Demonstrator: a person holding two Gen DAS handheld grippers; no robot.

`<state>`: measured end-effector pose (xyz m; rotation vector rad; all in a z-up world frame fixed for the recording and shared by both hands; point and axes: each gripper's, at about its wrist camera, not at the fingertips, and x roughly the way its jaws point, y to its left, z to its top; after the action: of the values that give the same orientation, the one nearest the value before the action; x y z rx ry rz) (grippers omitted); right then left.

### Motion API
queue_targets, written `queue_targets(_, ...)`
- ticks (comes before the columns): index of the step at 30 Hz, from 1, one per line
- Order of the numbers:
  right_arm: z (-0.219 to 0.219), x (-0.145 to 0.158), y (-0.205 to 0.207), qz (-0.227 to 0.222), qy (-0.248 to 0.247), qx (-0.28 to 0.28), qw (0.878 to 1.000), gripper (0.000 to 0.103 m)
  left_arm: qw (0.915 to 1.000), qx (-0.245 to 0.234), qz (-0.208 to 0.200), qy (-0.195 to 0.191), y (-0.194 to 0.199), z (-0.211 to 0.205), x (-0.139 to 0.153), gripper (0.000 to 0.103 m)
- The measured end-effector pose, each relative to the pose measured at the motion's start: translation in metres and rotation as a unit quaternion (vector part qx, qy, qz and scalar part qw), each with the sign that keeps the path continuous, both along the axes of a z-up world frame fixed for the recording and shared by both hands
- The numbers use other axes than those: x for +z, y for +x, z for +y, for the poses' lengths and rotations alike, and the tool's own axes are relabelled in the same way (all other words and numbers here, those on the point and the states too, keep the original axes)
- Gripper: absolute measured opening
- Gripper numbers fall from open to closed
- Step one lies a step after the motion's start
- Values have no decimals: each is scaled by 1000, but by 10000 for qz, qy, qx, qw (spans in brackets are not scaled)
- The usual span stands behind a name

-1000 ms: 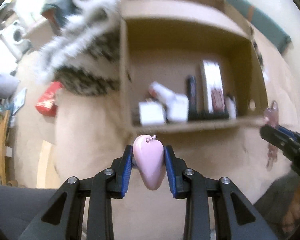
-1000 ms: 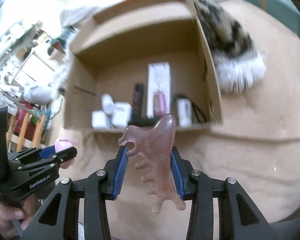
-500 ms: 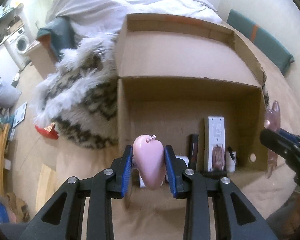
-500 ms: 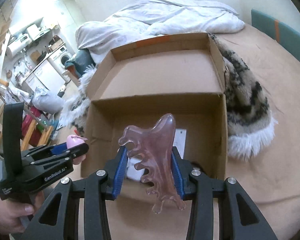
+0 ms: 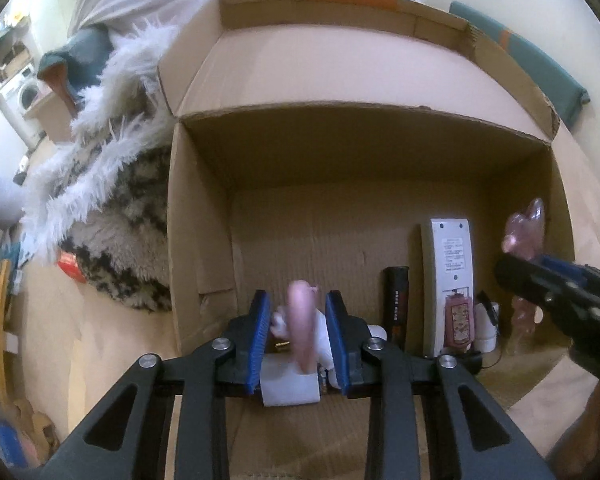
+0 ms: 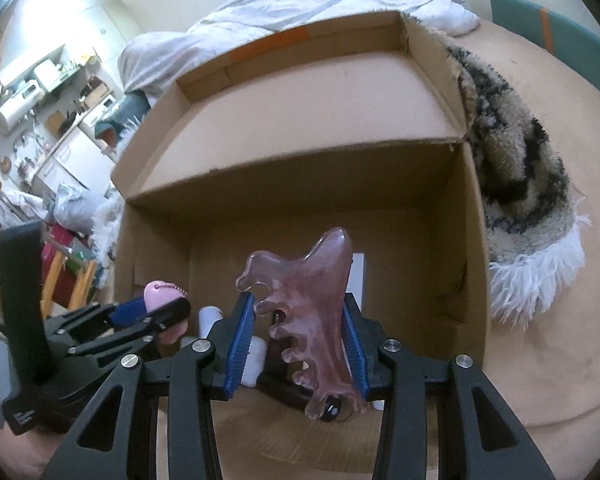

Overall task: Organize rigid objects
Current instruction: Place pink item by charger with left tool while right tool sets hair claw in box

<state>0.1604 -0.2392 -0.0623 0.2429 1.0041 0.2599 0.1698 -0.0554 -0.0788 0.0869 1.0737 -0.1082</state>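
My left gripper (image 5: 296,300) hangs over the near end of an open cardboard box (image 5: 204,220), its jaws closing. A pink teardrop piece (image 5: 302,328) is between the blue pads, blurred and turned edge-on, with a gap showing on each side. My right gripper (image 6: 298,304) is shut on a translucent pink comb-shaped scraper (image 6: 312,292), also above the box (image 6: 472,240). On the box floor lie a white remote (image 5: 448,264), a black stick (image 5: 398,304) and a white carton (image 5: 288,390). Each gripper shows in the other's view: right gripper (image 5: 540,280), left gripper (image 6: 168,312).
A shaggy black-and-white rug (image 5: 112,216) lies against the box's left side, and another part of the rug (image 6: 520,184) shows at the right. White bedding (image 6: 300,4) sits behind the folded-back flap. A red packet (image 5: 70,266) lies on the tan sheet at left, a teal cushion (image 5: 532,64) at the far right.
Both grippers have moved forward from in front of the box to over its near wall. The pink piece, gripped broadside before, now stands edge-on between the left pads.
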Motion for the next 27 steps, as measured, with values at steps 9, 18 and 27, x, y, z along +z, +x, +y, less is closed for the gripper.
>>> queue_targets(9, 1, -20, 10, 371, -114, -171, 9991, 45, 9997, -11, 28, -237, -2, -4, 2, 26)
queue_targets(18, 1, -7, 10, 28, -37, -288, 9996, 75, 9989, 216, -241, -326, -8, 0, 21, 64)
queue_targets(27, -8, 7, 7, -301, 23, -495, 9983, 94, 9987, 334, -110, -379, -9, 9, 30, 64)
